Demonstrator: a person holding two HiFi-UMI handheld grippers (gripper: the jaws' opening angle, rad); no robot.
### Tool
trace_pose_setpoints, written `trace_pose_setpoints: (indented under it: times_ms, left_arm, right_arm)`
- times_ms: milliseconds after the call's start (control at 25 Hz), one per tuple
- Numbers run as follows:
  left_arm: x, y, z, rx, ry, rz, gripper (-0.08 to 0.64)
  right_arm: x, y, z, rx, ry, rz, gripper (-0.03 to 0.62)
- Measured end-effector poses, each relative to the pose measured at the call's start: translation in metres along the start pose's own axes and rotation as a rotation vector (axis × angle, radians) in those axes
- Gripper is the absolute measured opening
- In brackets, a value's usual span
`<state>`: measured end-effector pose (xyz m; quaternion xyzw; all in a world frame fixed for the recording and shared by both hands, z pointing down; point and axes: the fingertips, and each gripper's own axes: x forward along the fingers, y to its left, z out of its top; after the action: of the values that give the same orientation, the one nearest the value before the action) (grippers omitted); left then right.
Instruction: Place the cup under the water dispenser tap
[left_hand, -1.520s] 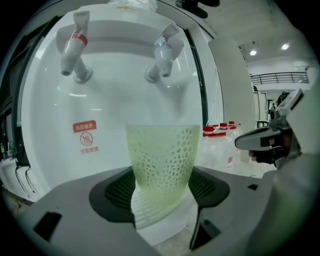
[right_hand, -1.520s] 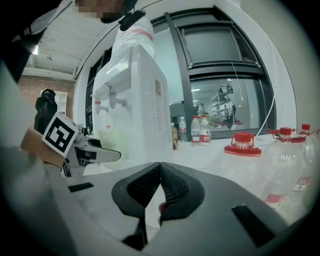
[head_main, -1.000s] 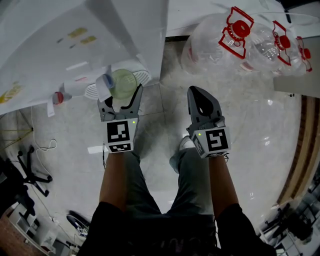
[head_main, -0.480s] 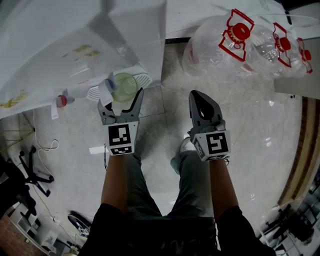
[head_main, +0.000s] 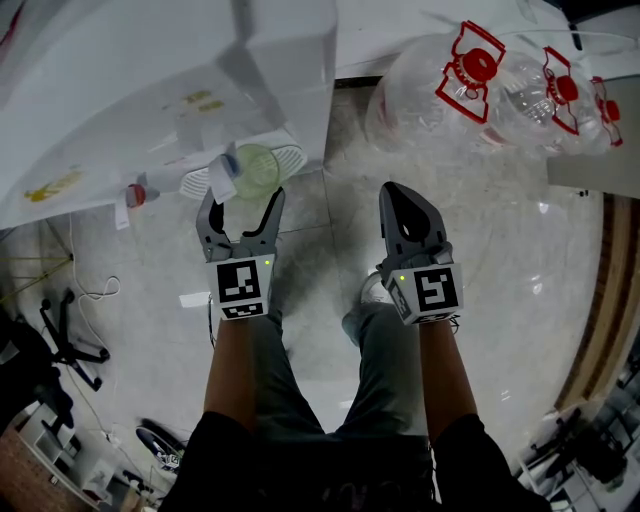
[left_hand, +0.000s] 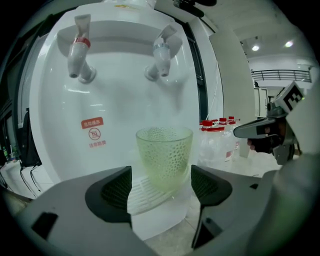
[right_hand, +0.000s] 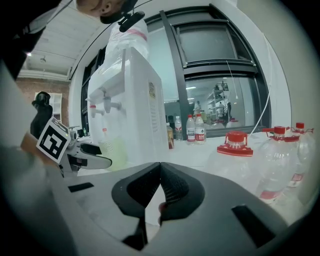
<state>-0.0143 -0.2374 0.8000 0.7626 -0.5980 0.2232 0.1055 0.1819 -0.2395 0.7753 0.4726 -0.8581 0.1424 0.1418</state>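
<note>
Below two taps (left_hand: 161, 50), one cup (left_hand: 164, 155), left claw (head_main: 243, 198) opening empty, right claw (right_hand: 160, 184) clenched.

Upper right: I saw clear water jugs (head_main: 440, 100) with red caps (head_main: 478, 62) standing on the pale tiled floor (head_main: 520, 270). Lower left: a black stand (head_main: 62, 345). Background: small bottles (right_hand: 195, 129) lined up before a dark-framed window (right_hand: 225, 95).

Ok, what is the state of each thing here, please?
Pale green patterned plastic cup: upright, looks empty, on white drip tray.
Left gripper: jaws opening, cup ahead of them, not gripped.
Right gripper: shut, holds nothing.
Blue-banded white tap: no water running.
Clear red-capped water bottles: capped.
</note>
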Motion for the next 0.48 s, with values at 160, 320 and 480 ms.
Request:
trace_pose_setpoints:
  times_ms: [160, 320, 480]
  left_arm:
    - [-0.016, -0.005, -0.001, -0.019, 0.011, -0.018, 0.379]
    - [-0.033, -0.008, 0.003, -0.023, 0.012, -0.027, 0.315]
    - [-0.05, -0.008, 0.011, -0.037, 0.004, -0.025, 0.243]
  right_arm:
    - [-0.009, 0.008, 0.004, 0.002, 0.007, 0.007, 0.014]
    - [-0.019, 0.015, 0.015, 0.003, 0.0, 0.005, 0.015]
    - [-0.029, 0.022, 0.026, -0.003, 0.002, 0.005, 0.014]
